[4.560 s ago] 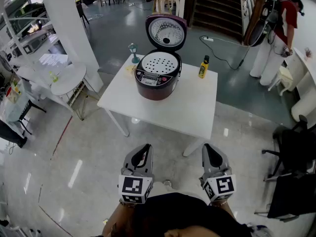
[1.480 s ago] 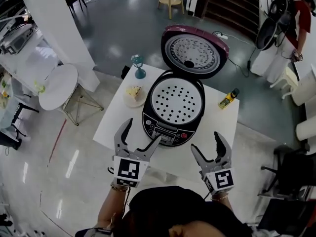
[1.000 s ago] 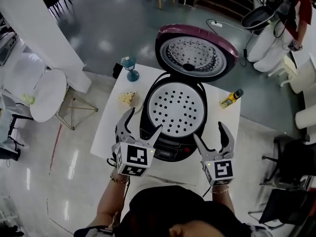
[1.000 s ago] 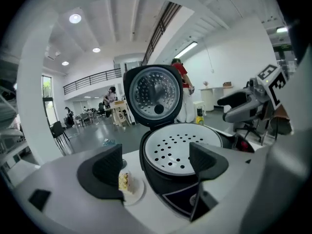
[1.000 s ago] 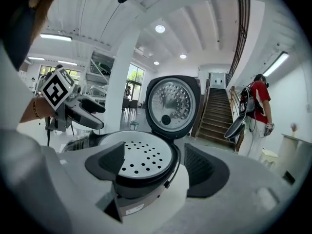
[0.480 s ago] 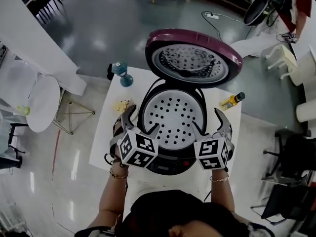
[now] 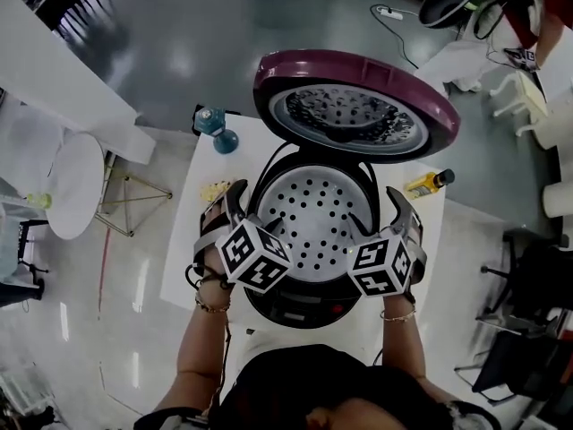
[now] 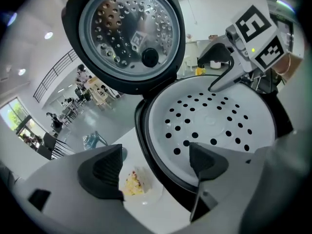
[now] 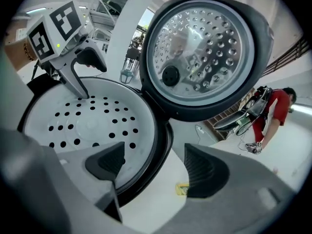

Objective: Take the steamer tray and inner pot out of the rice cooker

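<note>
**White tray, jaws spread at both rims**

Perforated and flat, the tray (image 7: 313,213) sits in the open cooker (image 7: 295,305), ringed all round by the dark rim. The pot beneath it is hidden.

The left gripper (image 8: 153,167) holds nothing, and its jaws stand wide apart across the cooker's left rim. Its inner jaw hangs over the tray's edge and its outer jaw over the table (image 7: 179,276). A plate (image 8: 148,199) with a bit of cake lies just beside the outer jaw, close against the cooker wall.

The right gripper (image 9: 155,167) is spread the same way across the right rim and is also empty. Its inner jaw is above the tray's edge and its outer jaw above bare table. A yellow bottle (image 9: 184,189) shows on the table through the gap, near the outer jaw.

Beyond both pairs of jaws the lid (image 7: 358,106) stands raised and overhangs the tray's far edge. The tray's middle, between the two grippers, lies uncovered. A blue glass (image 7: 215,131) stands well past the left jaws at the table's far corner
</note>
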A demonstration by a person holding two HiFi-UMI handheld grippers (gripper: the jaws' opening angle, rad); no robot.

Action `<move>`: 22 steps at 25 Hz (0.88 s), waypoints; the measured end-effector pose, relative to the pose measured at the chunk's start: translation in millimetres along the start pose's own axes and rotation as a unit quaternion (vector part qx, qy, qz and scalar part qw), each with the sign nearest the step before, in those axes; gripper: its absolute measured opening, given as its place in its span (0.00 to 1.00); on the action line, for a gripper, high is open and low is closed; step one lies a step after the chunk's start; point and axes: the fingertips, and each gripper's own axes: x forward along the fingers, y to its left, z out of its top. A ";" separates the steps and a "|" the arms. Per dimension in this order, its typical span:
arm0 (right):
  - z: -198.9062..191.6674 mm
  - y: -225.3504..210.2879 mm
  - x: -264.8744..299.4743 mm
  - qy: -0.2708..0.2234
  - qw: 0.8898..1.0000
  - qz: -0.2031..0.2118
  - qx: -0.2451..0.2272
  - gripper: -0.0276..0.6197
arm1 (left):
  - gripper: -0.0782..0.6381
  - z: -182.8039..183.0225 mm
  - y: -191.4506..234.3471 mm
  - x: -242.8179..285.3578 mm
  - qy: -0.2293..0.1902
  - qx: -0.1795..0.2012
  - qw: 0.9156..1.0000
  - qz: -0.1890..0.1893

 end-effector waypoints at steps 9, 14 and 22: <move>-0.4 7.7 16.5 0.010 0.999 0.033 -0.012 0.53 | 0.70 -0.7 10.2 14.2 0.003 -0.029 0.999 -0.020; 6.3 10.4 9.6 -0.018 0.999 0.045 0.012 0.26 | 0.69 1.8 13.6 11.0 0.004 -0.027 0.999 -0.020; 35.6 -9.8 -23.0 -0.113 0.991 0.006 0.073 0.17 | 0.36 10.5 2.1 -3.1 -0.024 -0.040 0.998 -0.050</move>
